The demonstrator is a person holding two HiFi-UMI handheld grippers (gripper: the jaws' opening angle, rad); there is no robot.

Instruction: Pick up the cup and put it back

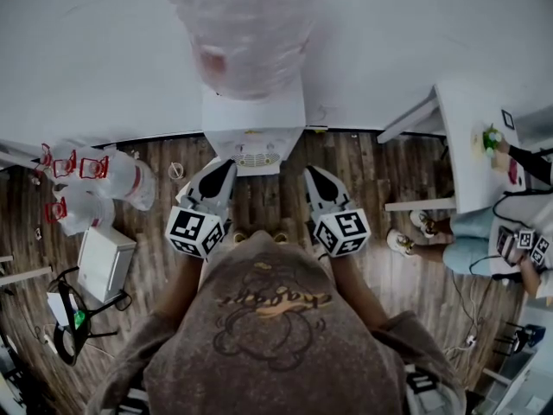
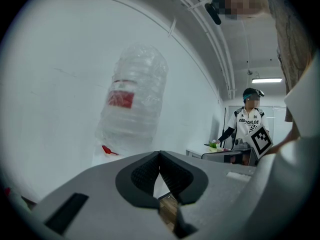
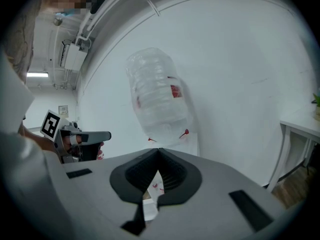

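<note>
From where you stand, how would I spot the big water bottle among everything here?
Find the white wall ahead; at its foot, in the middle, stands a white dispenser. The clear bottle sits on top of it, red-labelled and the only one raised up; the other clear bottles lie on the wooden floor at the left.

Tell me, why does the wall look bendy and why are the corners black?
Left gripper view and right gripper view: the wide-angle lens curves the wall and darkens the corners. Head view: the big water bottle looks blurred near the top edge.
</note>
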